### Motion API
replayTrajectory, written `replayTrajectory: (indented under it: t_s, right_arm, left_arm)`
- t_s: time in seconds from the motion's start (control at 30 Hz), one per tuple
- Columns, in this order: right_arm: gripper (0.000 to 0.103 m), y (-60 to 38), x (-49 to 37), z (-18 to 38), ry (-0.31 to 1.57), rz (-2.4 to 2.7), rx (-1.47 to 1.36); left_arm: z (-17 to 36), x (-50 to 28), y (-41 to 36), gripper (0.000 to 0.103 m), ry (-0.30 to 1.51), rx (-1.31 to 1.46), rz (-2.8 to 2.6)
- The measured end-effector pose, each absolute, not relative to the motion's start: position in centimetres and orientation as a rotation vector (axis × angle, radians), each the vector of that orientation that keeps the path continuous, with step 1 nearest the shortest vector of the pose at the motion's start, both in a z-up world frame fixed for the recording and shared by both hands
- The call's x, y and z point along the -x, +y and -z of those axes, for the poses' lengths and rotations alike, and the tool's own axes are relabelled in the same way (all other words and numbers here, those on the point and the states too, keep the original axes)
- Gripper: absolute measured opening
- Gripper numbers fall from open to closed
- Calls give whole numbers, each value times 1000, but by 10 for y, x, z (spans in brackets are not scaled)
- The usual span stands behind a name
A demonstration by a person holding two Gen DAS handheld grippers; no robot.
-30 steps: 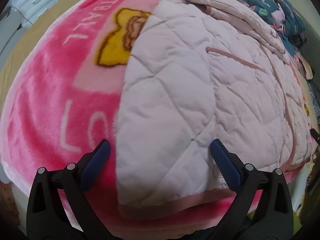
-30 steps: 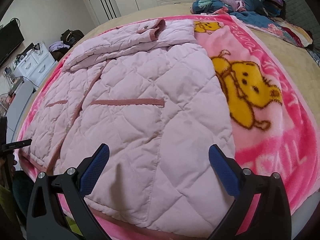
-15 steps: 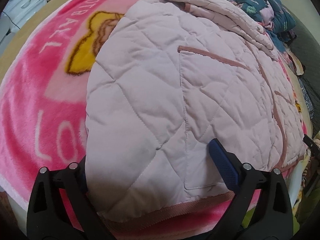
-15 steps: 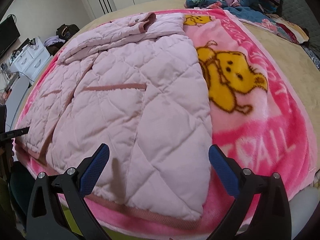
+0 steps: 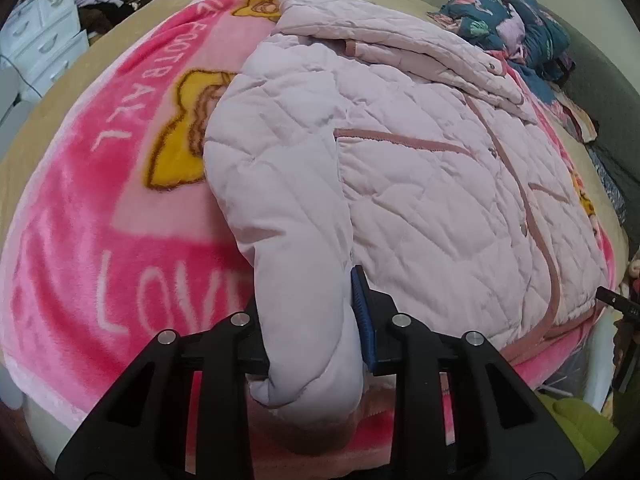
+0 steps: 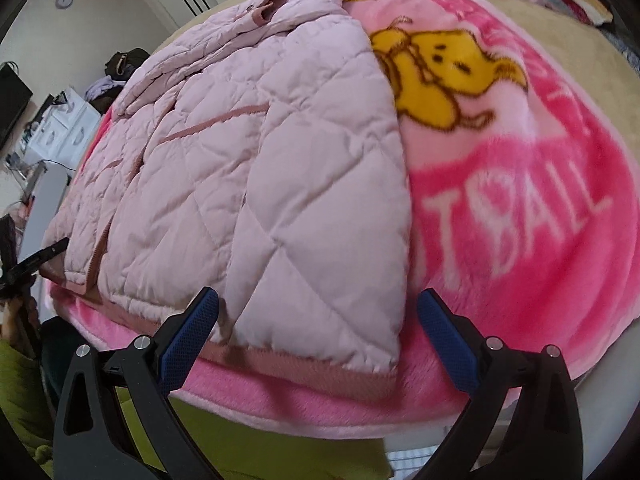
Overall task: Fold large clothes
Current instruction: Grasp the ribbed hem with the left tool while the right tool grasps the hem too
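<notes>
Left gripper (image 5: pixel 308 320): left finger hidden behind bunched fabric, only the blue ribbed pad of the right finger (image 5: pixel 362 316) shows. Jaws closing, pinching a raised fold at the near corner of the jacket (image 5: pixel 420 168). The fold stands up as a rounded hump between the fingers; the hem end droops over the gripper body.

Right gripper (image 6: pixel 316 332): jaws spread wide, nothing between the pads. Fingers straddle the other near corner of the jacket (image 6: pixel 248 184) from just above; can't tell if the tips touch the cloth. This view is motion-blurred, mostly on the blanket lettering.

Jacket: pale pink, puffy, diamond-quilted, darker pink ribbed trim on hem, pockets and collar. Lies spread flat on the blanket, collar at the far end, hem along the near bed edge.

Blanket (image 5: pixel 80 208): fluffy pink fleece, white letters and yellow cartoon bears, partly covered by the jacket. Tan sheet (image 6: pixel 592 80) under it.

Far end: heap of dark teal patterned clothes (image 5: pixel 516 24), cut off at the frame edge. White drawers (image 5: pixel 44 44) off to the side.
</notes>
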State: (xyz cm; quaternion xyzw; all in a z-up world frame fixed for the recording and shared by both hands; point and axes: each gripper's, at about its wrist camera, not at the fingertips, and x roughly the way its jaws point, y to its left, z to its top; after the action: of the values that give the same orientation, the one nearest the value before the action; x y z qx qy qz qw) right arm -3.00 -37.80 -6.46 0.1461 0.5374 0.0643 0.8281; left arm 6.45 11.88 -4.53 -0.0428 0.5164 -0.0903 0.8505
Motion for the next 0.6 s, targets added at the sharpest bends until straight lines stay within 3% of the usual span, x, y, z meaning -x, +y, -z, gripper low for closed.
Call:
replayTrajectory:
  t_s: [0.1, 0.27, 0.3, 0.33, 0.47, 0.5, 0.6]
  right_arm:
    - [99, -378, 34, 68, 1140, -178, -348]
    - [98, -382, 37, 74, 1129, -202, -419]
    - [93, -384, 37, 75, 1125, -205, -442]
    - [80, -385, 36, 75, 1120, -210, -459]
    - [48, -386, 36, 71, 1098, -258, -500]
    - [34, -385, 35, 70, 1090, -276, -517]
    - [27, -383, 33, 56, 1038, -333, -533]
  left_arm:
    - [47, -62, 122, 23, 1097, 91, 197]
    - [50, -56, 129, 33, 1129, 68, 214]
    - [51, -54, 130, 36, 1134, 68, 215]
    - [53, -54, 131, 39, 1141, 71, 213]
    - [58, -55, 133, 45, 1166, 82, 208]
    - [60, -56, 133, 46, 1178, 82, 206]
    - [61, -57, 132, 44, 1182, 78, 197]
